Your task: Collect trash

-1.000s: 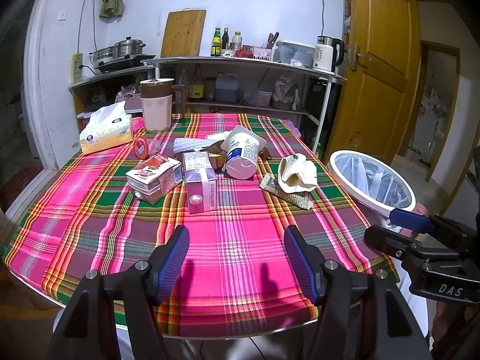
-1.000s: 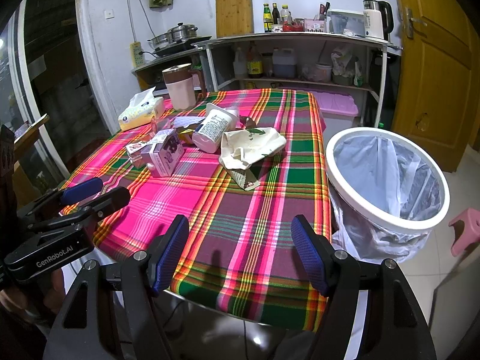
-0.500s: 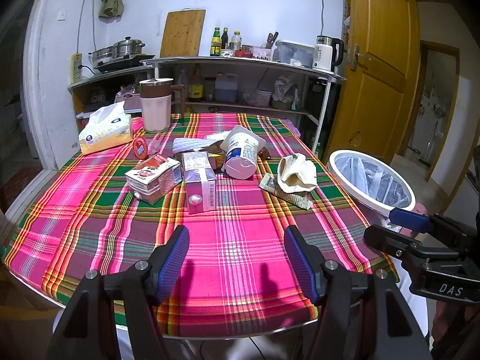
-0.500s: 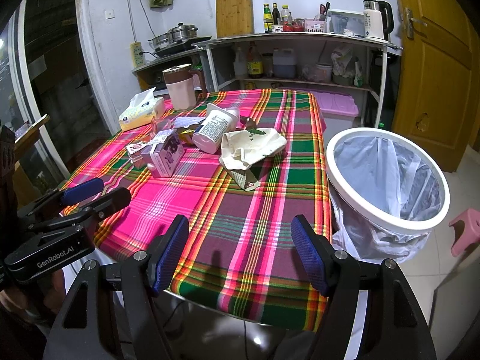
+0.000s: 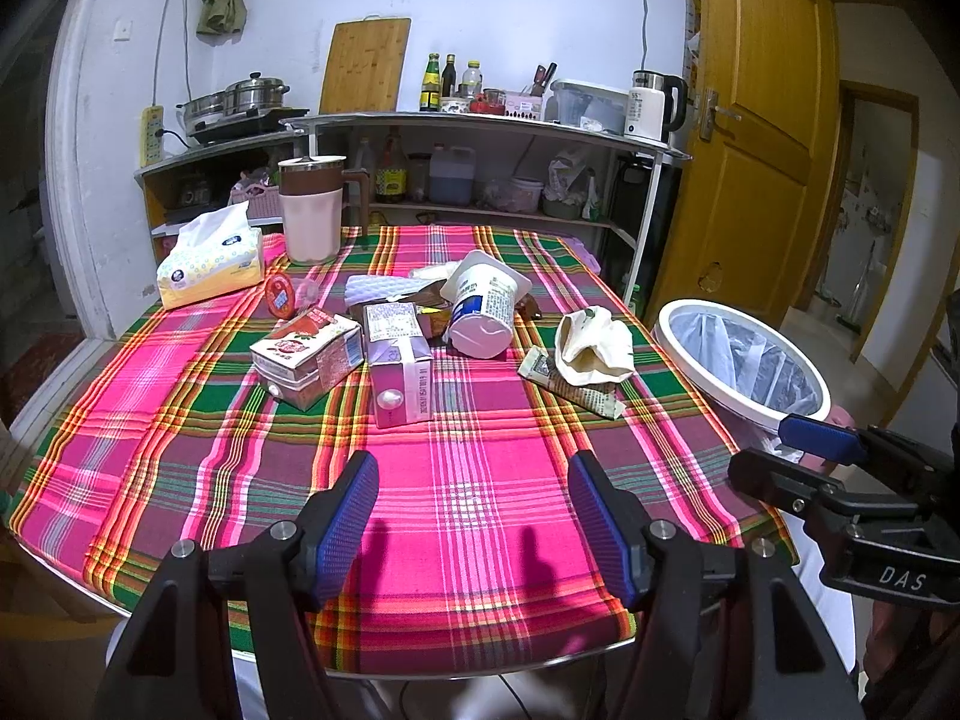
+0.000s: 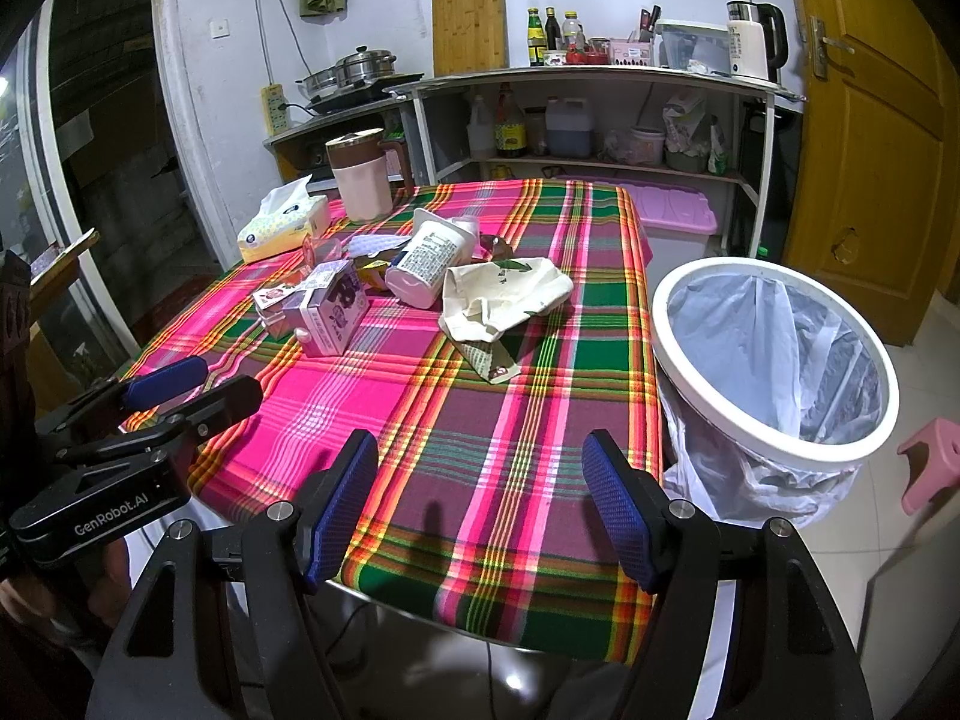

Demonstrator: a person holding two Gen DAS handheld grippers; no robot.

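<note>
Over at the far left of the pink-and-green plaid tablecloth (image 5: pixel 198 396) sits a yellow-and-white soft pack of tissues (image 5: pixel 211 261), and just behind it to the right stands a pale pink jug with a brown lid (image 5: pixel 312 207).

The trash lies in a loose cluster in the middle of the cloth: a small red round lid (image 5: pixel 280 295), then a flattened red-and-white drink carton (image 5: pixel 307 355) touching a purple milk carton lying on its side (image 5: pixel 399 371). Behind those are a white foam sleeve (image 5: pixel 384 288) and a tipped white yogurt tub with blue print (image 5: pixel 485 312), its base turned toward the near edge. Further right a crumpled cream paper bag (image 5: pixel 594 348) rests on a flat printed green wrapper (image 5: pixel 570 381).

Off the table's right side stands a white-rimmed round bin lined with a clear plastic bag (image 6: pixel 774 348), with a pink plastic stool (image 6: pixel 933 471) on the floor beyond it.

The left gripper (image 5: pixel 474 516) hangs over the near edge of the cloth, blue pads spread wide with nothing between them, well short of the cartons. The right gripper (image 6: pixel 480 498) hangs over the near right corner, close to the bin, its jaws likewise wide apart and empty.
</note>
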